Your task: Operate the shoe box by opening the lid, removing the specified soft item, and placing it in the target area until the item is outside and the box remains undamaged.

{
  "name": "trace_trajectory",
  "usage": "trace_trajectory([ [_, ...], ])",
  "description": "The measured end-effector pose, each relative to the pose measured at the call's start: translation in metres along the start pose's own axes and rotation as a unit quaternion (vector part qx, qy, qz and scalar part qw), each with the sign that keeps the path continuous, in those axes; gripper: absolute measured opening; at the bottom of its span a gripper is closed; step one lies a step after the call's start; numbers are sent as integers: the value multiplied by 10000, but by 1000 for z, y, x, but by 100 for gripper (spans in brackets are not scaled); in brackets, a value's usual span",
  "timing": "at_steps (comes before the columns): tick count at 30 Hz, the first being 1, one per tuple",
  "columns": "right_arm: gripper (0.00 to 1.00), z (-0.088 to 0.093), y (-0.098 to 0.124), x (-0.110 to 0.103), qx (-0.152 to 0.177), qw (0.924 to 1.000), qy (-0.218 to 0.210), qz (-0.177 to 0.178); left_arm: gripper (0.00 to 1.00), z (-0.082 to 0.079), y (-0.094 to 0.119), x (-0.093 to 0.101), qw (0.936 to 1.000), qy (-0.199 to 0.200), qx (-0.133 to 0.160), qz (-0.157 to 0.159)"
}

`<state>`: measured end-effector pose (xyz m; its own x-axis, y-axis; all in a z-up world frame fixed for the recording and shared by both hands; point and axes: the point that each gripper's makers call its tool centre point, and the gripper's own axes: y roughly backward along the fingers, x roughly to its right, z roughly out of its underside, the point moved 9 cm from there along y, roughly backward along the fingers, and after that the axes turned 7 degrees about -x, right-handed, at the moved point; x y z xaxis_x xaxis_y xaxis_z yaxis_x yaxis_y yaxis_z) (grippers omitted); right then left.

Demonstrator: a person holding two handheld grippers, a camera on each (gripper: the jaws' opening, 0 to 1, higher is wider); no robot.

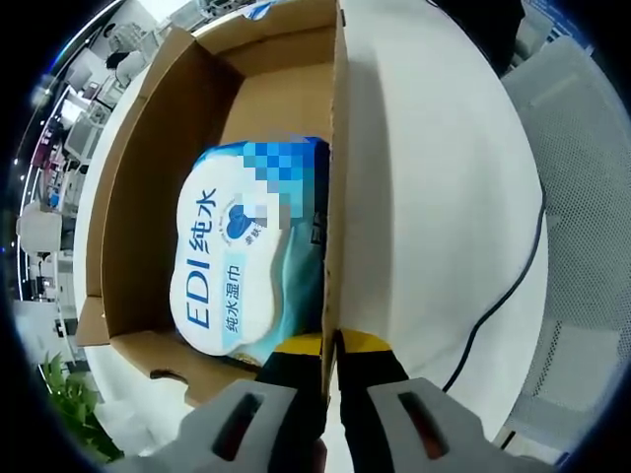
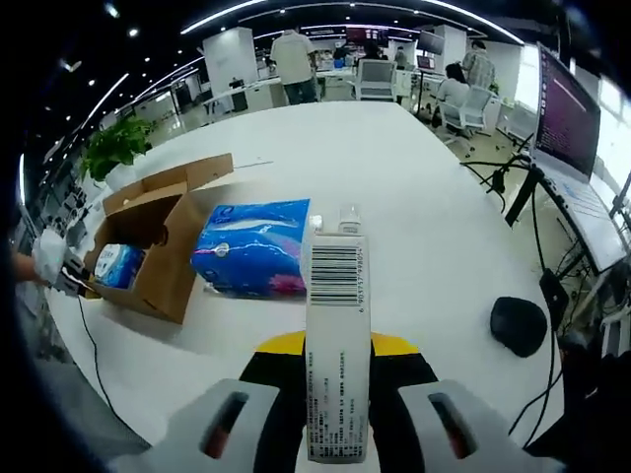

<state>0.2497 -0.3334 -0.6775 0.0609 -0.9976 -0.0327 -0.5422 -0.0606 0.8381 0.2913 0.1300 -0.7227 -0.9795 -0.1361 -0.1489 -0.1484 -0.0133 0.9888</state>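
The brown cardboard shoe box (image 1: 148, 197) lies open on the white table. Inside it is a white and blue wet-wipes pack (image 1: 232, 266) with "EDI" printed on it. My left gripper (image 1: 332, 355) is shut on the box's near side wall, whose edge runs up between the jaws. In the right gripper view my right gripper (image 2: 335, 365) is shut on a white pack with a barcode (image 2: 335, 296), held above the table. Beyond it a blue soft pack (image 2: 251, 246) lies on the table beside the open box (image 2: 163, 256), with the wipes pack (image 2: 118, 264) inside.
A black mouse (image 2: 518, 325) sits at the right, with cables and a monitor (image 2: 567, 108) beyond. A black cable (image 1: 503, 286) crosses the table near the box. A green plant (image 2: 118, 148) stands far left. People and chairs are at the far end.
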Motion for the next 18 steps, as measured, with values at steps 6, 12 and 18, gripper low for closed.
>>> trace_trajectory([
  [6,18,4,-10,0,-107,9999,53,32,2,0,0,1,10000,-14,12,-22],
  [12,18,7,-16,4,-246,9997,90,15,2,0,-1,0,10000,-26,12,-27],
  [18,18,11,-23,10,-380,9993,38,6,2,0,-1,-1,10000,-16,-11,22],
])
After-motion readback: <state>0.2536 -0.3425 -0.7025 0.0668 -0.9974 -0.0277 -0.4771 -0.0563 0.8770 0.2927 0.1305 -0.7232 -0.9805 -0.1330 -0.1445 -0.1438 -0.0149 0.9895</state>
